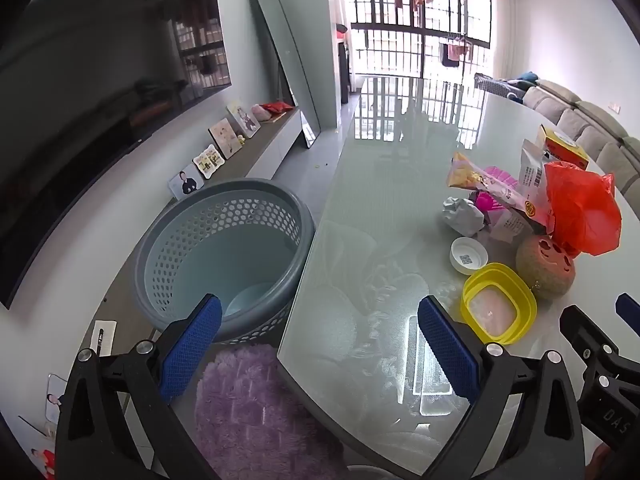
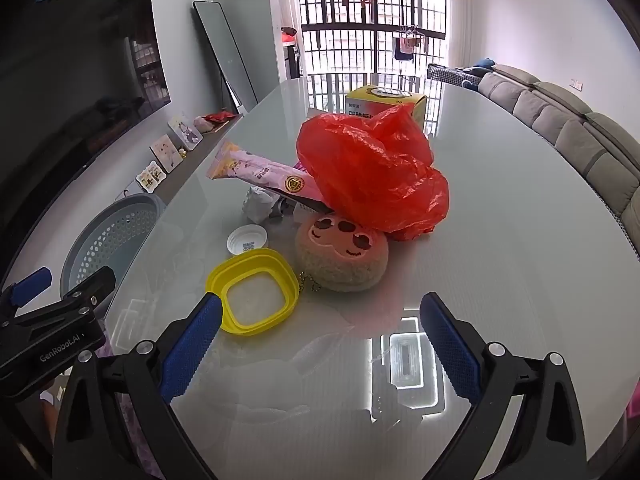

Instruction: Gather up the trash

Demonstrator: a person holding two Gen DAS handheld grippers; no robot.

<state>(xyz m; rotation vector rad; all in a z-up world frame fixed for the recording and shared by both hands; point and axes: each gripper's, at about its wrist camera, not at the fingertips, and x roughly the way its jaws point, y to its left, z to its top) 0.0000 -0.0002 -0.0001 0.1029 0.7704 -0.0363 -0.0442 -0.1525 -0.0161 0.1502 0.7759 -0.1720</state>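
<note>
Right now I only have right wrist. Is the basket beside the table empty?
Observer: No. The grey basket has a pale blue round piece at its bottom; I cannot tell what it is.
Operator: Left gripper state?
Observer: The left gripper is open, with nothing between its jaws, above the near corner of the table.
Operator: Anything below it?
Observer: A purple fluffy cushion, lower than the tabletop, next to the basket.
</note>
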